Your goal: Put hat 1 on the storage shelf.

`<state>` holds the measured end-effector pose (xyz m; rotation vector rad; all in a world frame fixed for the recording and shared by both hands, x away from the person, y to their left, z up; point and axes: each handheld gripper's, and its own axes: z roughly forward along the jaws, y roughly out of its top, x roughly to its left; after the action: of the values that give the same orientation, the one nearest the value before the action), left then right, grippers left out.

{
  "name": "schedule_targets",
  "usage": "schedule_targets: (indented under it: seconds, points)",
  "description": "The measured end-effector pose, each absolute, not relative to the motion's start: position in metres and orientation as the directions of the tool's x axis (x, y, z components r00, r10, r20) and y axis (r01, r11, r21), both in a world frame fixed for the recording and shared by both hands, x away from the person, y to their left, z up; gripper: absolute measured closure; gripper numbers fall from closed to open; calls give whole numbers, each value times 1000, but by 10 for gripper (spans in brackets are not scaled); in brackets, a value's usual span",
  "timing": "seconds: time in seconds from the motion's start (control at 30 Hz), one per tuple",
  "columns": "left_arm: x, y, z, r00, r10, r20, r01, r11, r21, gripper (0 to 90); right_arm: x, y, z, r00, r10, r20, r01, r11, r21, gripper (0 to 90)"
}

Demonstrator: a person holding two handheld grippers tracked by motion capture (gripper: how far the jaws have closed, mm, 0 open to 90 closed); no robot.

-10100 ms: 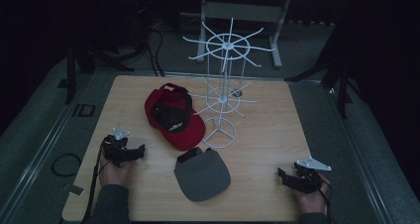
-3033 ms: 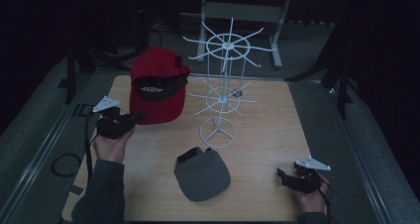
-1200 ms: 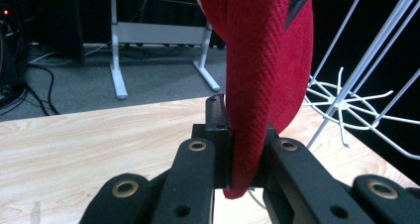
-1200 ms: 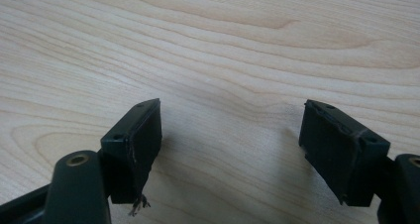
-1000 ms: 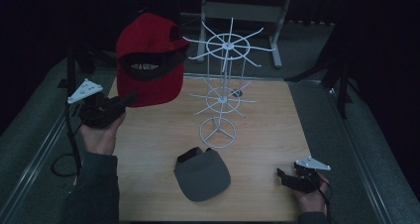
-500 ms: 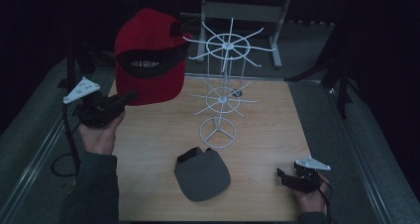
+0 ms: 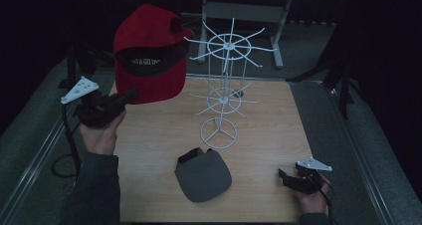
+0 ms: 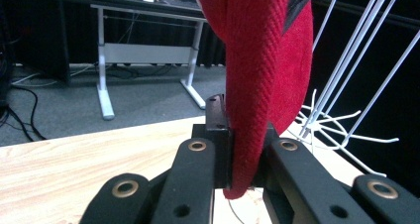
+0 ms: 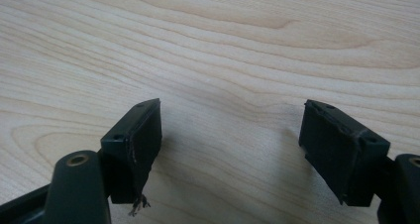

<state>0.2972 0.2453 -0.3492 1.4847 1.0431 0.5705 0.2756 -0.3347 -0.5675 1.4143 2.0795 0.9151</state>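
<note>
A red cap [image 7: 148,53] with a black band hangs in the air at the left, level with the top ring of the white wire rack [image 7: 226,85]. My left gripper [image 7: 127,95] is shut on the cap's lower edge; in the left gripper view the red fabric [image 8: 257,75] is pinched between the black pads [image 8: 221,135], with the rack's wire arms [image 8: 341,85] to the right. A grey cap [image 7: 203,174] lies flat on the wooden table [image 7: 273,115] in front of the rack. My right gripper [image 7: 286,177] rests low at the table's front right, jaws open over bare wood [image 9: 233,125].
The rack's round base [image 7: 218,133] stands at the table's middle. A white-legged desk [image 7: 244,11] stands on the floor behind the table. Grey carpet [image 7: 30,130] and a metal rail run along the table's left side.
Since ten seconds ago the red cap has left the table, lifted up and to the left by my left gripper. Over the last second it barely shifts. The right gripper has stayed put.
</note>
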Motion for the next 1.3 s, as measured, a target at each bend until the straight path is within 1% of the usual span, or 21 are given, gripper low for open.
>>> schedule_targets:
  seconds: [0.83,1.0,1.3]
  points:
    - [288,242,-341,505,841,-195,252,72,965,859,276,-335,-567,-365,931,-6,625,250,740,244]
    - [286,240,-343,512,837,-192,252,67,965,859,276,-335,-567,-365,931,-6,625,250,740,244]
    - [286,239,-358,511,833,-213,275,77,958,859,276,-335,-567,-365,931,-6,624,249,740,244]
